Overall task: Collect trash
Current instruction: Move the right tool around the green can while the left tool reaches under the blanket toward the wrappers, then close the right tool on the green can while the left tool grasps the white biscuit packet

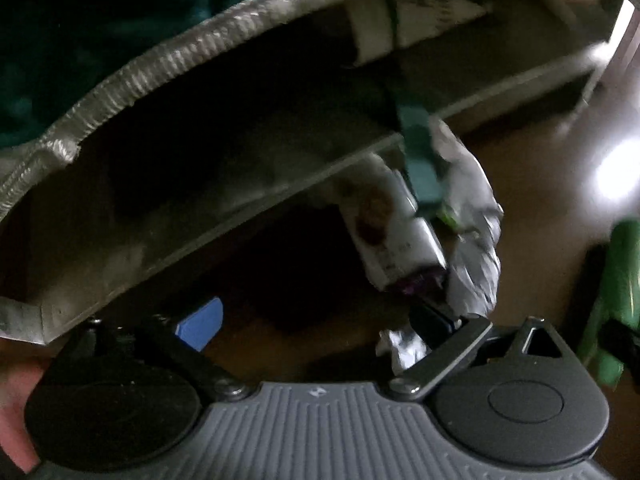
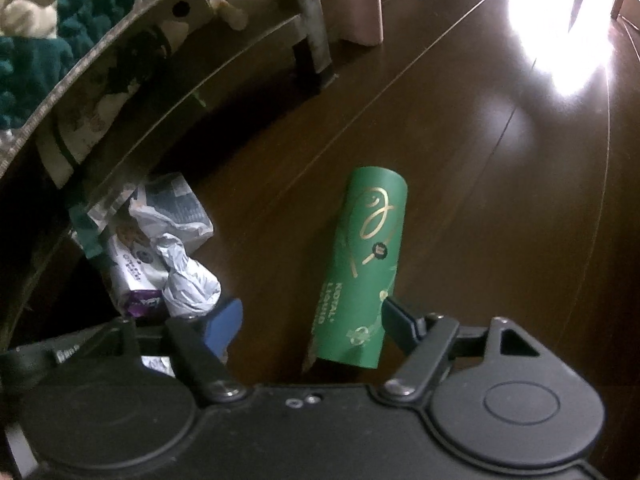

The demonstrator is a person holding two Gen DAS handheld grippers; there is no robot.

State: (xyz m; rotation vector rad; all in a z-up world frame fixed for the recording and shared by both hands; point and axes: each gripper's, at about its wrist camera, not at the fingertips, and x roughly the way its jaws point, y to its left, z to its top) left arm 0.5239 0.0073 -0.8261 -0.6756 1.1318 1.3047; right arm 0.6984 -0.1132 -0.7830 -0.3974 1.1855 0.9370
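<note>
The right gripper (image 2: 310, 326) stands wide around the green tube (image 2: 358, 268), holding nothing, so the round tube may roll away on the wooden floor (image 2: 500, 200)

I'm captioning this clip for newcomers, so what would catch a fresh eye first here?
Most striking is the green tube lying on the dark wooden floor, between the open fingers of the right claw. To its left, a heap of crumpled wrappers and a small white carton sits at the edge of a low shelf. A bright glare washes the floor beyond.
</note>
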